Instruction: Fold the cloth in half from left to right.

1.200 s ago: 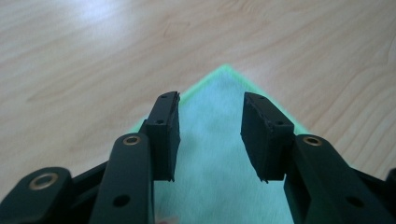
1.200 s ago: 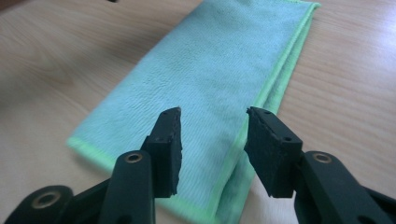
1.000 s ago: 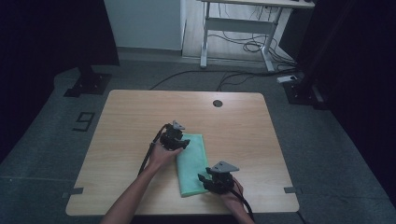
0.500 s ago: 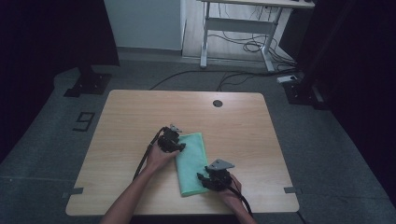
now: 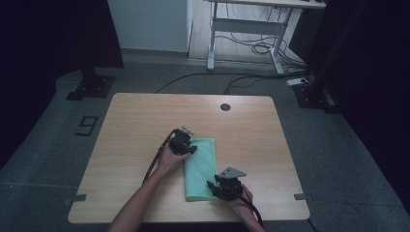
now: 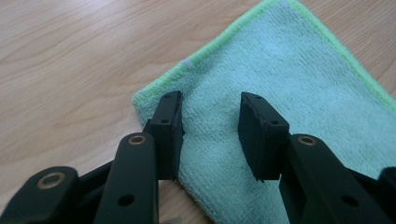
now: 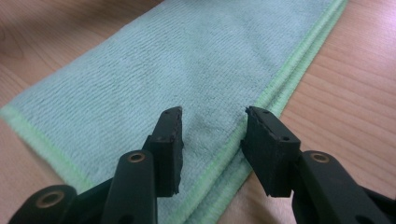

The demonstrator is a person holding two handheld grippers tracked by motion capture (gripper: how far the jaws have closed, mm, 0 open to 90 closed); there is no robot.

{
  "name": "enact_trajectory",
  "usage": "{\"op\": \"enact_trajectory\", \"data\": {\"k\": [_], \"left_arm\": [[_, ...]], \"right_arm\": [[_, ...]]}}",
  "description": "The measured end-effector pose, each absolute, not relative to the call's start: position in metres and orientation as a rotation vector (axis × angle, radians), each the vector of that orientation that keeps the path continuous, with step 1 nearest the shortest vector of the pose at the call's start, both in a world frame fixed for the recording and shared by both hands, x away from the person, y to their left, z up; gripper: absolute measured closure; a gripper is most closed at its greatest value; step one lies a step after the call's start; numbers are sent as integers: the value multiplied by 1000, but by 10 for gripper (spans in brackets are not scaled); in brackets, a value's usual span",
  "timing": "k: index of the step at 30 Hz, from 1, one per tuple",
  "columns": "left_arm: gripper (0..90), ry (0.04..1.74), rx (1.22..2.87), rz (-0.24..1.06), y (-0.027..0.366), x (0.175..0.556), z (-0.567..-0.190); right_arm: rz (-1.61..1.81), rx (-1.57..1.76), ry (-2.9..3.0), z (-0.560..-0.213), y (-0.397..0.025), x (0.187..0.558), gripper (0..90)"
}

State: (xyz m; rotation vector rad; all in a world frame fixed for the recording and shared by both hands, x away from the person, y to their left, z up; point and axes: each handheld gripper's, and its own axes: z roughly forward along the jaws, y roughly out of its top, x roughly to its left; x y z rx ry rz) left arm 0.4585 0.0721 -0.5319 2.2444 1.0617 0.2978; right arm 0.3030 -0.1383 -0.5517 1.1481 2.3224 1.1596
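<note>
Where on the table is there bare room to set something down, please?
The far half of the table, around the round hole, is bare, as is the left strip. The near middle is crowded: the green cloth with left gripper and right gripper over it.

A wooden table (image 5: 135,125) with rounded corners stands on a grey floor (image 5: 58,145). A small round dark hole (image 5: 225,107) sits near its far edge. On the floor to the left a dark mark shaped like a 9 (image 5: 87,125) shows. Beyond the table stands a white desk frame (image 5: 244,26) with loose cables (image 5: 251,48) under it. A dark stand base (image 5: 92,86) rests at far left.
</note>
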Motion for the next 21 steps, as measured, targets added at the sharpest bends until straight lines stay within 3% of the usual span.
{"op": "enact_trajectory", "data": {"k": [9, 21], "left_arm": [[598, 1023, 2265, 273, 60, 460, -531], [600, 1011, 2209, 325, 75, 458, -515]], "right_arm": [[1157, 1157, 2316, -552, -141, 290, 584], [1258, 1118, 2277, -531, -138, 297, 561]]}}
